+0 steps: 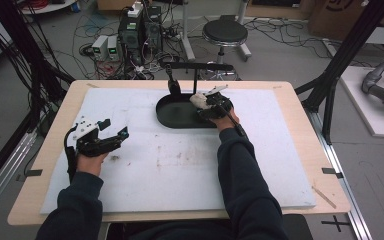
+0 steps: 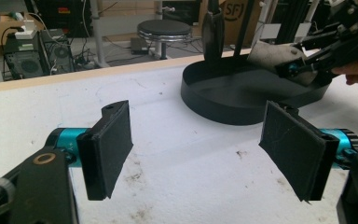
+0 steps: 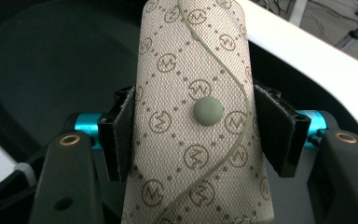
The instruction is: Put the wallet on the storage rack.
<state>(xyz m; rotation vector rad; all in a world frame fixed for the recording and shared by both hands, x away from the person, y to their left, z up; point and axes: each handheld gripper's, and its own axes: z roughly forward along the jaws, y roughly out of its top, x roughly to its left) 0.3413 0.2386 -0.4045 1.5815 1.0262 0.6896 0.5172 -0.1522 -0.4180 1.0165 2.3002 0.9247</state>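
A beige patterned fabric pouch (image 3: 193, 116) with a green snap button is clamped between both pads of my right gripper (image 3: 196, 128). From the high view, the right gripper (image 1: 206, 103) holds the pouch (image 1: 198, 100) over the right end of a black oval tray (image 1: 172, 114). The left gripper view shows that pouch (image 2: 272, 55) above the tray (image 2: 233, 100) too. My left gripper (image 1: 114, 129) rests on the white mat at the left, its jaws wide apart. Nothing lies between its pads (image 2: 109, 144).
A black stand with a crossbar (image 1: 196, 66) rises behind the tray, and a dark item (image 1: 173, 86) hangs from it. The white mat (image 1: 180, 160) covers most of the wooden table. A stool (image 1: 225, 33) and cables sit on the floor beyond.
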